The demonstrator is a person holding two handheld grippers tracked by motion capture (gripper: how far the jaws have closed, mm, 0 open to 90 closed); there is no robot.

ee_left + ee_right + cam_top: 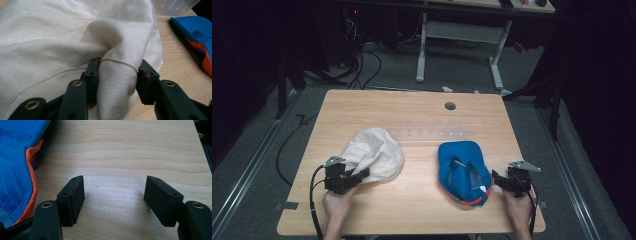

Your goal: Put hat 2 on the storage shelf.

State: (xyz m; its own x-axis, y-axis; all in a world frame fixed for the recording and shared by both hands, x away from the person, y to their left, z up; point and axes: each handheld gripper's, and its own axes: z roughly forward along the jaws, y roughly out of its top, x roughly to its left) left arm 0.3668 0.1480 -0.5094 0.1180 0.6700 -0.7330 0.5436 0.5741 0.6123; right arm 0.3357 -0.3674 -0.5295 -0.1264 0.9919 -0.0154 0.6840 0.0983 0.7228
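The wooden tabletop (412, 107) is carrying two caps side by side, both nearer the front edge than the back. The cream cap (374, 152) is lying left of the middle, its long axis running slantwise from the back toward the front left corner. A bunched fold of its cloth, nearest that corner, is being pinched up by the left gripper (360, 174), probably so the cap can be lifted or dragged by its edge. In the left gripper view the fold is being squeezed between the two black pads (93, 75), which are set partway closed and pressing on both sides of it. The blue cap (463, 171) with orange trim is lying right of the middle, its long axis running from back to front. The right gripper (496, 177) is being held low at the blue cap's right side, jaws wide apart over bare wood with nothing between them, seemingly waiting.
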